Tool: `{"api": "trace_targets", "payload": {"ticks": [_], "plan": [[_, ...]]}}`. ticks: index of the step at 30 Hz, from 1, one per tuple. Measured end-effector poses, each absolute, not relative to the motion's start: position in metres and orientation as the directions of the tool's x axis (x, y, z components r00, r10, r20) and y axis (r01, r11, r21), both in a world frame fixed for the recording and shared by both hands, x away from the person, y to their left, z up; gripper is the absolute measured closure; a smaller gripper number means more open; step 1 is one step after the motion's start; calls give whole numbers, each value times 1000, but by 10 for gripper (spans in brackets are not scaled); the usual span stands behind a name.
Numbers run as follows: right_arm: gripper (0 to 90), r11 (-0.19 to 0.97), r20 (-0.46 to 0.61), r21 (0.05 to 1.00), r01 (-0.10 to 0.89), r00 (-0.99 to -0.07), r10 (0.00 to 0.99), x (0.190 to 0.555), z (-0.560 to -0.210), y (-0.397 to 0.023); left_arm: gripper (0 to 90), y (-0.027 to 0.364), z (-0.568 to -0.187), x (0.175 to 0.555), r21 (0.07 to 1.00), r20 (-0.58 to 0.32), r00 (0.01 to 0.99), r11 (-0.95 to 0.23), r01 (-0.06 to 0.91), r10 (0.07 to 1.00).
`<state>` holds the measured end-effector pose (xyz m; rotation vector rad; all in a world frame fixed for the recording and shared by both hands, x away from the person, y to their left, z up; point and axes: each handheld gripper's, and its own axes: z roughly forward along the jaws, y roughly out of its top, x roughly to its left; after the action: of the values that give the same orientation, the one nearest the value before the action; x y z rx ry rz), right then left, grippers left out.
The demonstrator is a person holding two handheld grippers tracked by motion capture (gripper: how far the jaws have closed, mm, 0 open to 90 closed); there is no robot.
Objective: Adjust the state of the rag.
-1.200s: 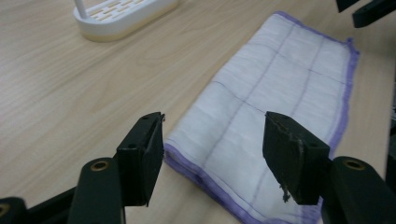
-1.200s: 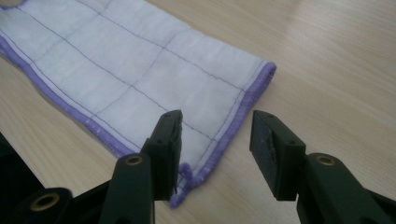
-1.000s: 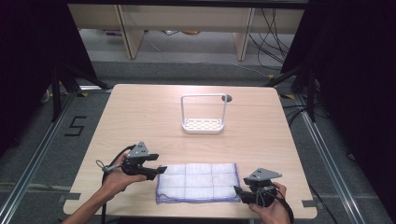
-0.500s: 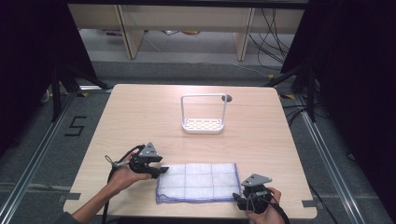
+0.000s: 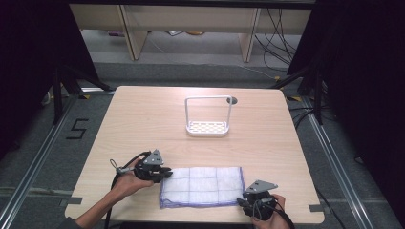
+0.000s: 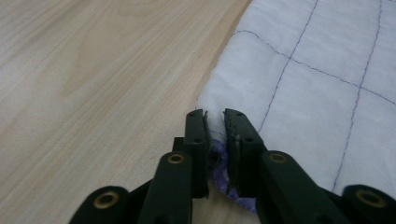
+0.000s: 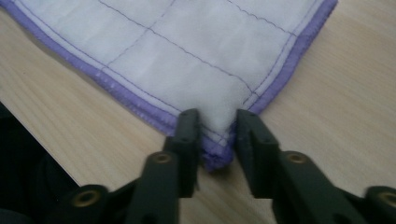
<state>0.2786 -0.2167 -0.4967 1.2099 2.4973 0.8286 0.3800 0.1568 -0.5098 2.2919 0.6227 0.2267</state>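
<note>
A white quilted cloth with a purple stitched hem lies flat at the near edge of the desk, between the person's two hands. The left gripper has come in at the cloth's left end; in the left gripper view its fingers have just been closing and now pinch a small ridge of fabric at the corner, the purple hem bunched up between them. The right gripper sits at the near right corner, and the right gripper view shows its fingers likewise just closed onto the corner, with a puff of white cloth and the hem squeezed between them. Farther back on the desk stands a small white rack with a wire handle and a perforated base, well apart from the cloth.

To my eye this is the grasping step ahead of a lift or a fold. To do it well, both pinches should catch the full thickness of the cloth, not just the top layer, since the hem looks doubled at the left corner. I would check that the bite goes past the hem before raising anything. Then both hands should rise together and level, keeping the edge between them lightly taut so that neither corner slips free.
</note>
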Motion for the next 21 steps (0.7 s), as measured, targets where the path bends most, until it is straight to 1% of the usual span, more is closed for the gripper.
{"api": "trace_targets", "payload": {"ticks": [1,3,6,8,9,10,11,12,14,15,16,17,18,19,20,21], "plan": [[802,487,50,579,654,-625,779,278,-496,-215,828,156,-509,379,698,-9,869,-619,360,495],[826,516,11,590,621,-646,763,282,-497,-213,840,158,-508,376,693,-7,873,-627,356,488],[836,545,5,573,612,-668,745,287,-494,-215,844,162,-506,369,706,-30,870,-605,367,492],[838,534,17,578,617,-664,748,293,-492,-216,845,165,-504,363,719,-47,862,-581,380,506],[838,534,15,583,612,-665,747,296,-492,-216,845,168,-502,361,722,-25,871,-594,355,491],[839,537,14,581,611,-667,745,301,-490,-217,845,169,-501,358,726,-26,867,-587,359,498],[839,546,10,587,597,-680,733,307,-488,-217,846,170,-500,353,739,-42,861,-564,368,506],[839,535,12,595,599,-673,740,312,-487,-216,846,172,-498,351,733,-25,869,-582,351,493],[839,540,8,597,593,-677,736,326,-482,-212,847,174,-497,341,747,-51,859,-552,372,510],[840,538,9,603,590,-679,734,335,-479,-209,847,175,-495,339,752,-50,865,-552,361,499],[840,552,-1,598,581,-688,726,343,-475,-208,848,175,-496,335,763,-80,860,-524,378,504],[840,560,-9,593,579,-690,723,352,-472,-206,848,177,-495,333,763,-63,866,-535,362,495],[841,547,-11,601,582,-679,734,359,-469,-203,847,176,-495,328,769,-103,863,-511,384,494],[841,555,-17,599,577,-684,729,368,-465,-201,847,176,-495,325,774,-89,875,-520,362,476],[842,568,-24,592,572,-691,722,376,-461,-199,848,175,-494,321,773,-98,871,-514,371,481],[842,560,-24,600,571,-687,727,381,-460,-197,848,172,-494,316,782,-105,878,-506,363,467]]}}
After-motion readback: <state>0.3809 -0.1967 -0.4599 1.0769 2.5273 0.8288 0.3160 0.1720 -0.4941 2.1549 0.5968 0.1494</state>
